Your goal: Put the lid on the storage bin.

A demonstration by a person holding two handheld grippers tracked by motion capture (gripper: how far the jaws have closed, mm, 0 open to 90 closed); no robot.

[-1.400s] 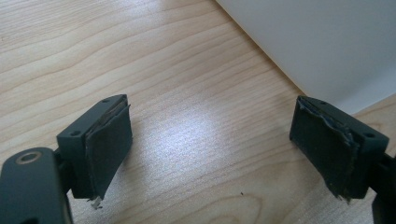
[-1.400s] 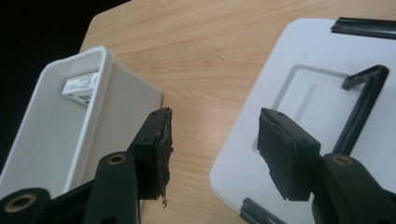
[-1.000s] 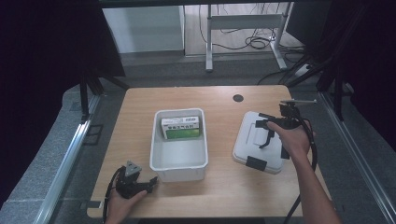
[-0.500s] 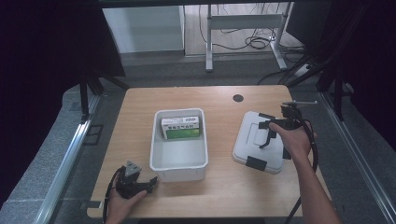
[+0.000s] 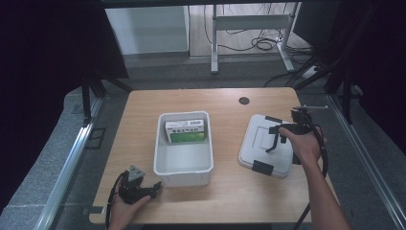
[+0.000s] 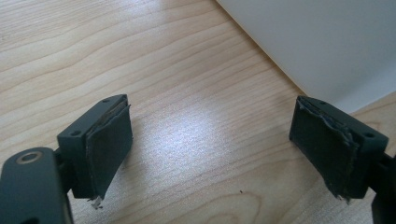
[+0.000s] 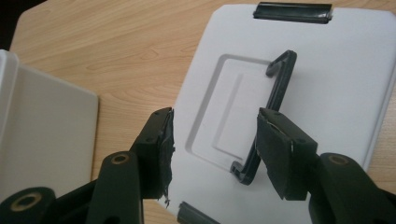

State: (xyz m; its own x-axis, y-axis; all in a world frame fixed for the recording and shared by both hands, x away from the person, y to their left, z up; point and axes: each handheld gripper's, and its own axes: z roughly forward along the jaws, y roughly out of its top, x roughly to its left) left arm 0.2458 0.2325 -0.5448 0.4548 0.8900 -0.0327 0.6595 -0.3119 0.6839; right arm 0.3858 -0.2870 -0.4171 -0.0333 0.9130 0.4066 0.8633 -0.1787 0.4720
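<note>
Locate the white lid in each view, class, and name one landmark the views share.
High view: lid lies right of the bin, under the right gripper.
Right gripper view: lid upper right, beyond the jaws.
Left gripper view: no lid.
Shared landmark: the bin.

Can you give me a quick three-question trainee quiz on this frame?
1. True or false: the white bin holds a green box.
2. Which gripper is over the white lid? A) left B) right
3. Fill in: the lid's black handle is ___ the right gripper's jaws.

Key: 1 true. 2 B; the left gripper sits open on the table by the bin. 3 between; jaws open, not yet closed on it.
</note>
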